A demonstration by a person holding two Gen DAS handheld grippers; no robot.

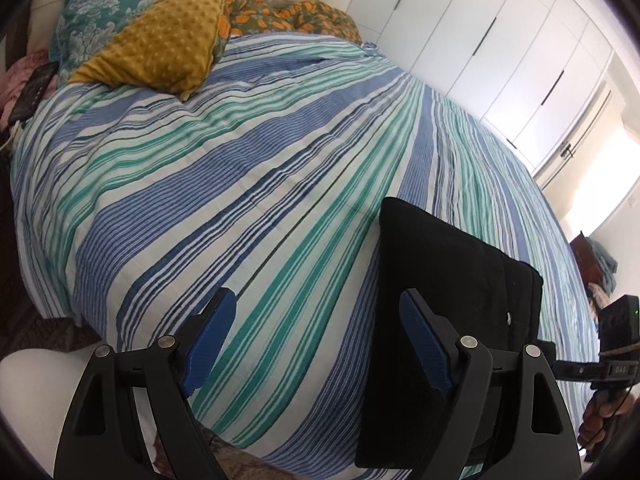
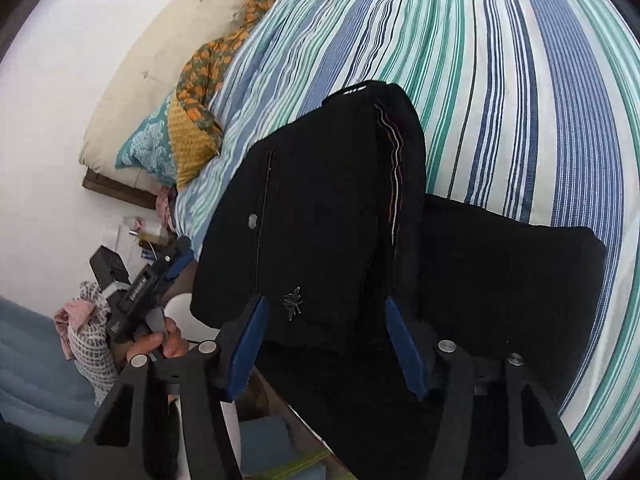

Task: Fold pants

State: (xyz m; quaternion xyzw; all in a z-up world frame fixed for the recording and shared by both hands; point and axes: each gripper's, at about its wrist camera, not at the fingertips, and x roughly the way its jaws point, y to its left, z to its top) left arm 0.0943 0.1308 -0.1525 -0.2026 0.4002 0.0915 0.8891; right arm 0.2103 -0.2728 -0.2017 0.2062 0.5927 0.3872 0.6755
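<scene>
Right wrist view shows the black pants (image 2: 320, 208) folded on the striped bed cover (image 2: 520, 80), near its edge. The right gripper (image 2: 324, 344) straddles the pants' near edge, jaws half open, pads not clearly pressing. I judge it should close on all layers together. The left gripper (image 1: 316, 344), at 9 o'clock of the pants, stands open and empty, tilted down.

Folded pants (image 2: 328, 208) lie on the bed (image 1: 248, 184) near its foot edge; pillows (image 1: 160, 44) at the head end, wardrobe (image 1: 500, 60) beyond.
</scene>
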